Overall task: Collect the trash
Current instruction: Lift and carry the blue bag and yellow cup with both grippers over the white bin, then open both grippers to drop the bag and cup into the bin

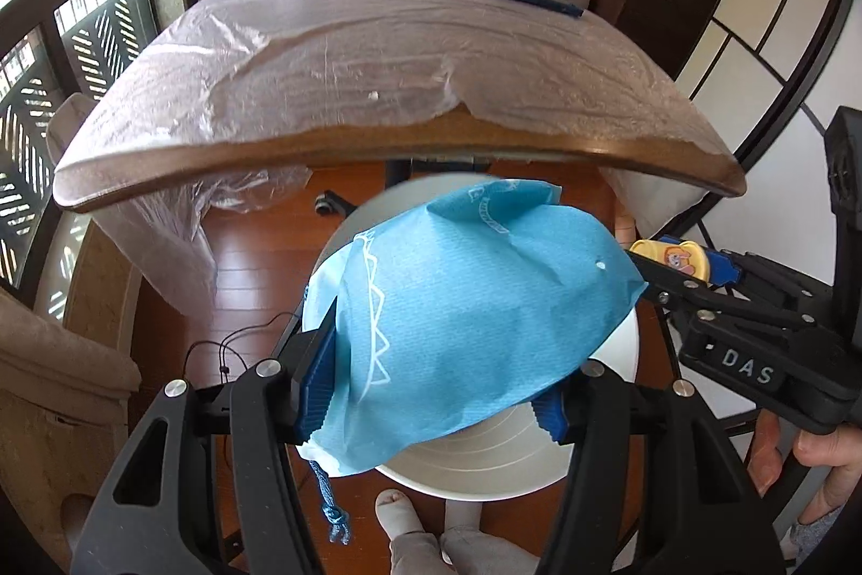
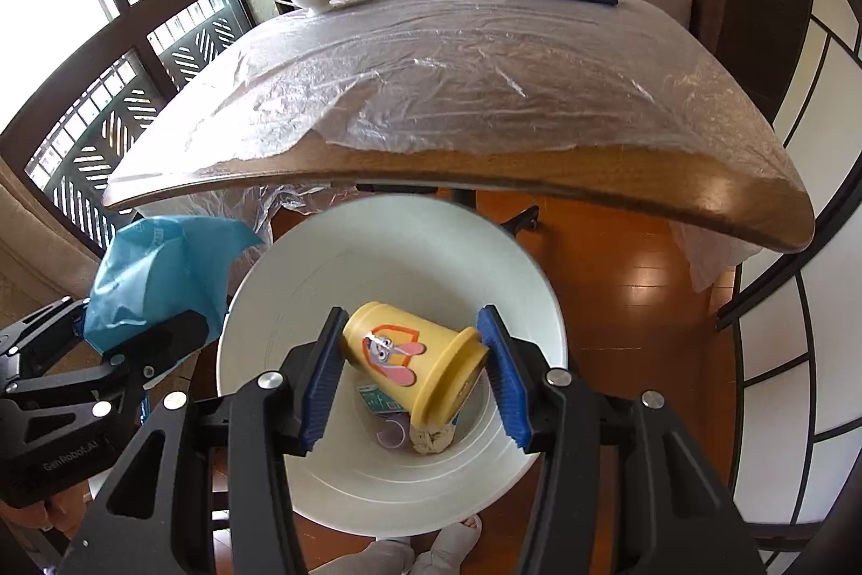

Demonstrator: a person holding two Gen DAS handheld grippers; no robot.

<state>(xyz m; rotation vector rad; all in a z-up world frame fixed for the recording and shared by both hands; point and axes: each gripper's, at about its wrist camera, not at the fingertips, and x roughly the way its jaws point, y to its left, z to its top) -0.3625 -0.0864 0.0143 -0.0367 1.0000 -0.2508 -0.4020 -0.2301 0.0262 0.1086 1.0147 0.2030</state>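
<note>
Both held items, blue bag (image 1: 463,305) and yellow cup (image 2: 415,354), above white bin rim (image 2: 258,284).

In the left wrist view we saw the blue bag (image 1: 463,300) covering most of the white bin (image 1: 485,462), hiding its contents. From the right claw's view, the yellow cup (image 2: 415,354) hid part of the scraps (image 2: 425,437) at six o'clock; we could not identify them. The worktop (image 2: 700,198) hid the floor behind.

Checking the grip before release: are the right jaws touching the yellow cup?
Touching. The right wrist view shows both blue pads pressed against the yellow cup above the white bin.
</note>
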